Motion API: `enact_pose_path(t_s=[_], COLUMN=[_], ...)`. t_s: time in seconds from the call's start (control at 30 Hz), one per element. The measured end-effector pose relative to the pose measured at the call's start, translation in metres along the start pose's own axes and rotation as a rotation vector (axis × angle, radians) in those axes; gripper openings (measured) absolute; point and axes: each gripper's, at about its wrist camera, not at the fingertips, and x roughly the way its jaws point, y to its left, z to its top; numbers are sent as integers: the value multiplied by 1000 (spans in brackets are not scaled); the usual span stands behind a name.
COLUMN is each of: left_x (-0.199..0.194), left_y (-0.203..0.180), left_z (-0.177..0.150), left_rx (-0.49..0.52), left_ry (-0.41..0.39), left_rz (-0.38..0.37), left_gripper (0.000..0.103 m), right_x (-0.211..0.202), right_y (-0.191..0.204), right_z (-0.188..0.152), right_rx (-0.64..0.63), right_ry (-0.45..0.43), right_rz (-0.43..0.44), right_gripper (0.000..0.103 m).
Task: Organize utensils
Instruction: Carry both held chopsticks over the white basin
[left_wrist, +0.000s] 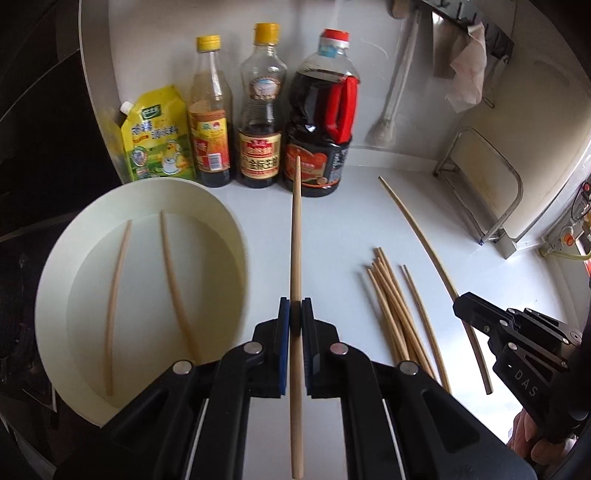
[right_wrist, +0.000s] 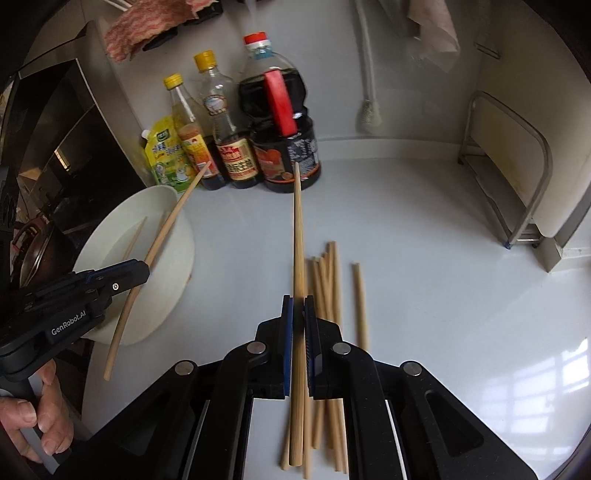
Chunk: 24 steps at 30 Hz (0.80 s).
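My left gripper (left_wrist: 295, 306) is shut on a wooden chopstick (left_wrist: 296, 236) that points forward, just right of a white bowl (left_wrist: 147, 192). Two chopsticks (left_wrist: 173, 273) lie in the bowl. My right gripper (right_wrist: 298, 304) is shut on another chopstick (right_wrist: 298, 229), held above a loose pile of chopsticks (right_wrist: 325, 284) on the white counter. In the left wrist view the right gripper (left_wrist: 461, 306) shows at the right with its chopstick (left_wrist: 417, 229), beside the pile (left_wrist: 399, 314). In the right wrist view the left gripper (right_wrist: 144, 267) holds its chopstick (right_wrist: 166, 225) over the bowl (right_wrist: 147, 321).
Three sauce bottles (left_wrist: 317, 122) and a yellow pouch (left_wrist: 155, 136) stand against the back wall. A metal rack with a cutting board (left_wrist: 491, 184) stands at the right. A brush (left_wrist: 384, 129) and cloths hang on the wall. A dark stove area (right_wrist: 55, 147) lies left of the bowl.
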Motion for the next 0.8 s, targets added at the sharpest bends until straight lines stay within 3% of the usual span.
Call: enact_pose_path(t_s=[0.4,0.8], left_x=[-13,28], left_y=[123,181], left_z=[10,8], left_rx=[-47,-64], left_ry=[16,93], left_rz=[106,107], left_gripper=[7,7], right_x=[51,119], right_y=[130,190], right_z=[43,56], right_rx=[-93,-110], right_ry=[26,158], right_rz=[127,142], right_gripper=[6,6])
